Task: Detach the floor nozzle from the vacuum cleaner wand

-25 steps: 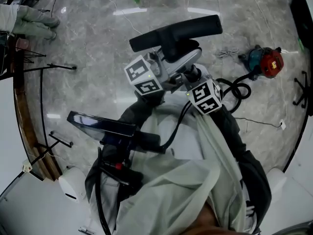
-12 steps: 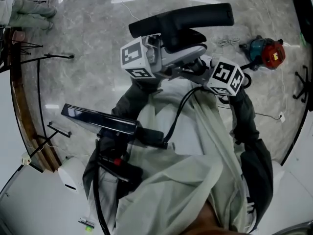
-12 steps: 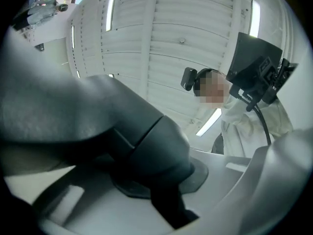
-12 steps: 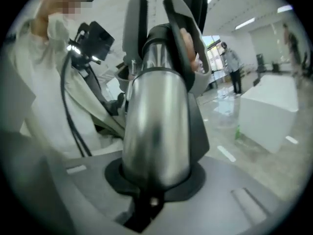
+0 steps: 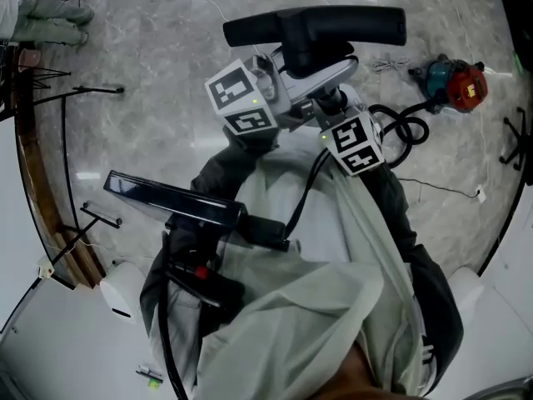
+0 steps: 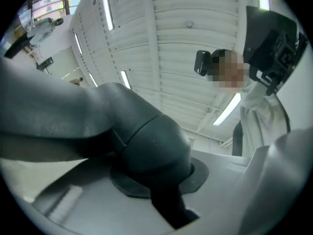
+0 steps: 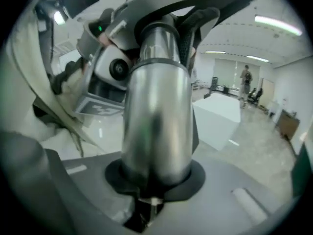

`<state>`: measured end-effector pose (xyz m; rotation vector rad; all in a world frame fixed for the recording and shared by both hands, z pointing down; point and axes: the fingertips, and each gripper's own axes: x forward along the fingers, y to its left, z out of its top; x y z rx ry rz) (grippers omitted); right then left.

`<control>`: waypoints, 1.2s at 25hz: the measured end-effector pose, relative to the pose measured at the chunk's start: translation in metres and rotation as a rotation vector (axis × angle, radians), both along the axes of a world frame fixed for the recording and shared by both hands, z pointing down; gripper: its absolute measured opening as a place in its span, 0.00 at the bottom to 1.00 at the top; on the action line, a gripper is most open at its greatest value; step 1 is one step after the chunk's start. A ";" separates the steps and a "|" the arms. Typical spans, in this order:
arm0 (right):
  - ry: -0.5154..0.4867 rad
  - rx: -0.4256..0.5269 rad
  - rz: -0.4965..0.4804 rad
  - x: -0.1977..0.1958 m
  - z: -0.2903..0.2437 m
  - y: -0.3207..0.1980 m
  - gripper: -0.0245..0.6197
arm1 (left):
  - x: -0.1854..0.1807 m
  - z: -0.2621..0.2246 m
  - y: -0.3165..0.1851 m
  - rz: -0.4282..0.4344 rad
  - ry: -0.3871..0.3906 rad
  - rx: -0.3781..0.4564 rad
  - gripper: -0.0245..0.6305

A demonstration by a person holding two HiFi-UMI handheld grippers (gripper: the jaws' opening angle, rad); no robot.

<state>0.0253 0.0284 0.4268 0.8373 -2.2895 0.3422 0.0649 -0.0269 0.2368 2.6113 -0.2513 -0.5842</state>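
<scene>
**Head view with both gripper views.** We found the left gripper [image 6: 159,182] clamped on the black plastic floor nozzle [image 5: 316,25]. Its rounded dark neck [image 6: 146,141] filled the gap, and the pale grey fingers [image 6: 276,180] pressed against it from either side. The nozzle's long flat head lay crosswise beyond the left fingertips, raised well above the grey marbled floor [image 5: 158,140].

The right gripper [image 7: 154,182] was closed on the silver metal wand tube [image 7: 156,111]. The tube stood upright between the gripper's grey fingers [image 7: 254,202] and touched both. Past the right fingertips it ran on into a dark collar at the nozzle's neck, near where the left fingers held. We could not tell whether that joint had parted.

The two grippers sat close together, with the left fingers just beyond the right ones along the tube. Behind both sets of fingers hung the person's pale grey-green garment [image 5: 333,290]. Well away from the right fingers, a red and teal machine [image 5: 454,94] rested on the floor.
</scene>
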 end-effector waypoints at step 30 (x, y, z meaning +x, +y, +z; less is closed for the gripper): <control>-0.423 -0.391 -0.685 0.008 -0.036 0.085 0.11 | 0.009 -0.038 0.050 0.263 0.239 0.176 0.15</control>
